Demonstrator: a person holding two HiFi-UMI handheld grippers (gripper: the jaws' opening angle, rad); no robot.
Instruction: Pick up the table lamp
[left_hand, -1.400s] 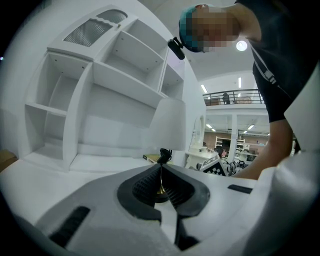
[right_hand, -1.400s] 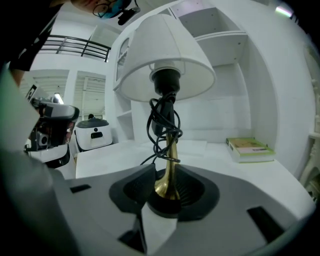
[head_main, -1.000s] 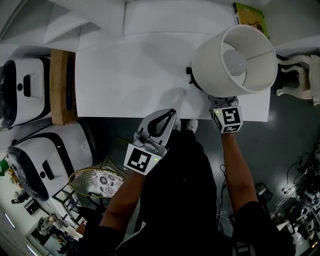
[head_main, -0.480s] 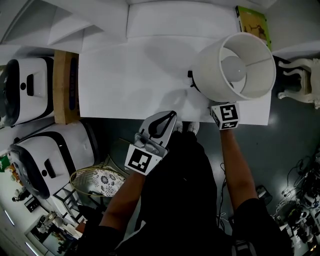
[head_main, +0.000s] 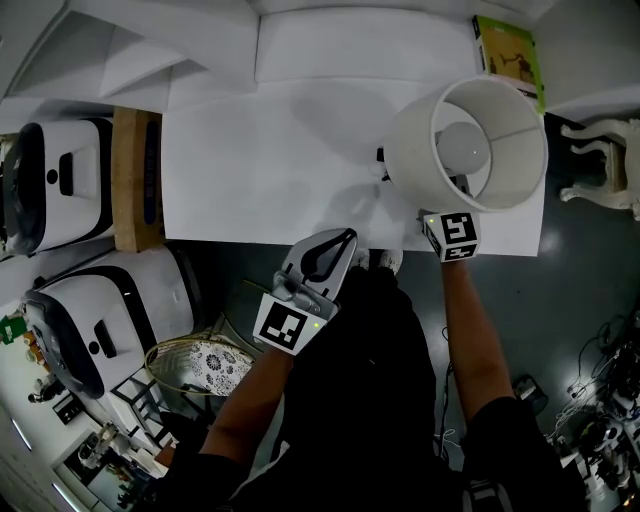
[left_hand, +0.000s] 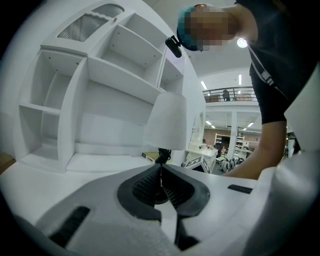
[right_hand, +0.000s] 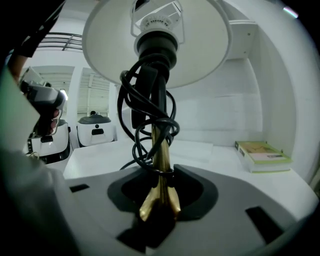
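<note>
1. Brass stem of the table lamp is clamped in the right tool, with black cord coiled round it.
2. Left tool is closed on nothing, just off the table.
3. Over the last second the table lamp has drifted slightly towards the person at the table's right corner, so the lift looks underway.

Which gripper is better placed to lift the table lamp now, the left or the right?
Right. The right gripper is shut on the gold stem of the table lamp, under the wound cable. The left gripper is shut and empty, apart from the lamp, near the table edge.
</note>
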